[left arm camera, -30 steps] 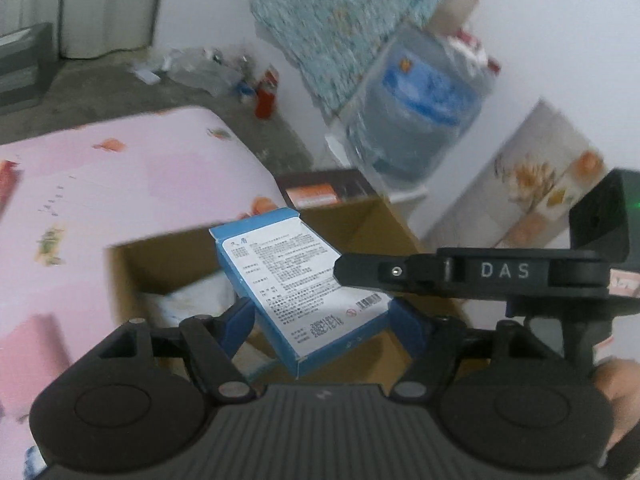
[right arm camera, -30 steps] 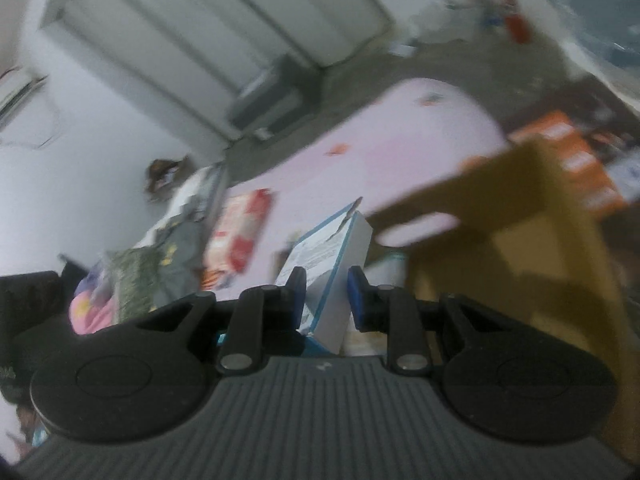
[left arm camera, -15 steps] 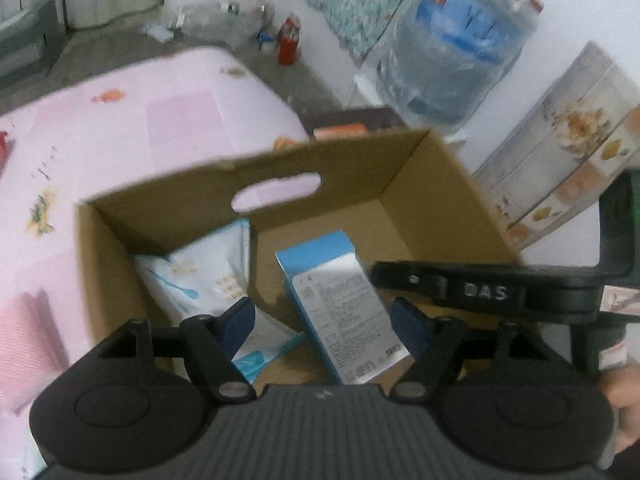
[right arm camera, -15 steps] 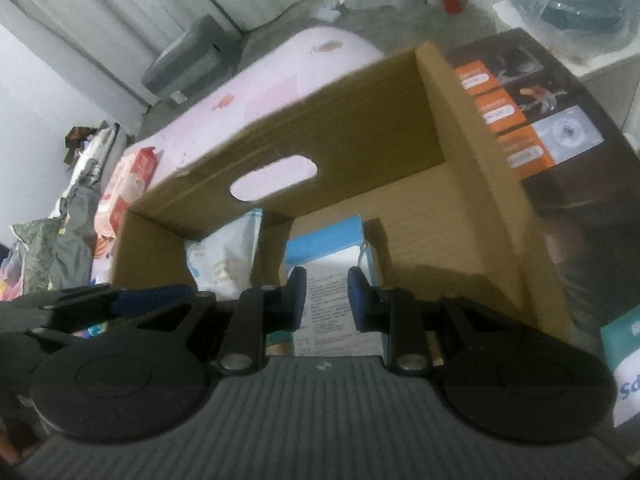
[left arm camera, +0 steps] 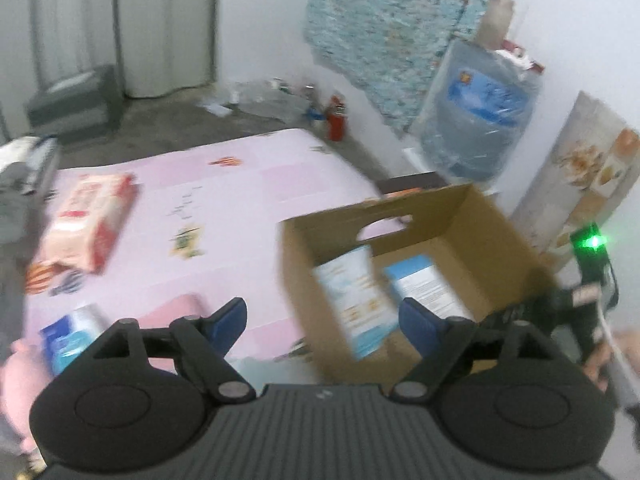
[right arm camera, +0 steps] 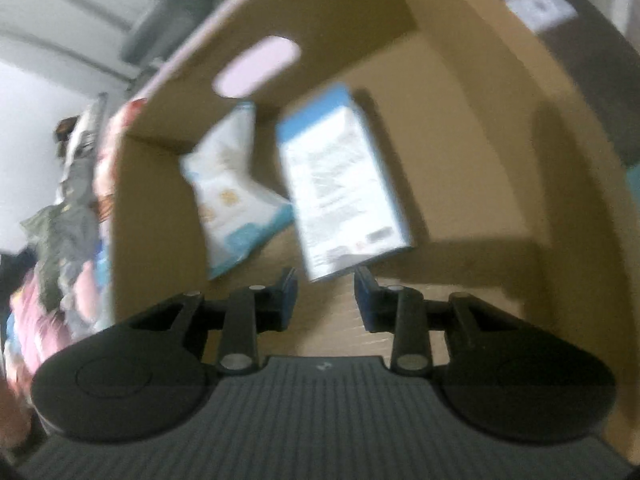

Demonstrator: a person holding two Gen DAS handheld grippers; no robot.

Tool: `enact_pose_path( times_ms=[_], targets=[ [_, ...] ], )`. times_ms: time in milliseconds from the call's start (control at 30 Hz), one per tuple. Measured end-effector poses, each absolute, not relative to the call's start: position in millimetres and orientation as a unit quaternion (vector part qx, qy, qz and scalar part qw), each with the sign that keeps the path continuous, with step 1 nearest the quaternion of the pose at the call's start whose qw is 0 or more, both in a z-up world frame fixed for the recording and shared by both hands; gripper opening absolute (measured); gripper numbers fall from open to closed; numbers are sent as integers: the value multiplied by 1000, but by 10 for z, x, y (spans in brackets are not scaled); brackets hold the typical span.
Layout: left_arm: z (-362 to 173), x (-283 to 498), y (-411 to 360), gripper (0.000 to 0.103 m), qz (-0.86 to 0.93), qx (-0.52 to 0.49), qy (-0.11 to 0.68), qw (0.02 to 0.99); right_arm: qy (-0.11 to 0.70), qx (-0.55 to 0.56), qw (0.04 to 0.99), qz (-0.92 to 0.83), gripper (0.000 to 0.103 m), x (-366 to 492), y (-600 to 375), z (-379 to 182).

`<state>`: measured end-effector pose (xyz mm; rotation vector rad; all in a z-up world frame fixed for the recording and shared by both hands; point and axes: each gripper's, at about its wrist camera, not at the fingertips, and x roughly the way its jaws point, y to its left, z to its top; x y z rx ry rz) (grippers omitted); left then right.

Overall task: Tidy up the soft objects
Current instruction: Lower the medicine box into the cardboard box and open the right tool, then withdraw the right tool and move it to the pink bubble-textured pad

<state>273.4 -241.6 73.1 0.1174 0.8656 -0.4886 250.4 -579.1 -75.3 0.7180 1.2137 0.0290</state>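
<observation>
My right gripper (right arm camera: 325, 294) inside cardboard box (right arm camera: 460, 128), jaws opening, nothing between pads; blue-and-white carton (right arm camera: 344, 184) just ahead of tips, white pouch (right arm camera: 230, 190) left of it. My left gripper (left arm camera: 322, 320) jaws opening wide, empty; box corner ahead of them.

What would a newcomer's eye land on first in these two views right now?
Probably the open cardboard box filling the right wrist view, with a blue-and-white carton and a soft white-and-blue pack side by side inside. The right gripper sits just short of the carton, jaws opening, nothing between them. In the left wrist view, the pink bedspread with a red-and-white pack lying on it stands out.
</observation>
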Motion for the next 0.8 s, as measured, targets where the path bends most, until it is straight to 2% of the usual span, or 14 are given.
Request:
enact_pose_path(
  times_ms=[167, 633, 800],
  targets=[
    [679, 2542, -1973, 84, -217, 56, 399, 889, 551, 342, 761, -21, 36, 2696, -5843, -947],
    [550, 2250, -1220, 84, -172, 26, 382, 908, 556, 337, 759, -34, 44, 2866, -5759, -936],
    [553, 2163, -1025, 84, -158, 9, 376, 913, 550, 340, 762, -34, 53, 2778, -5766, -851]
  ],
)
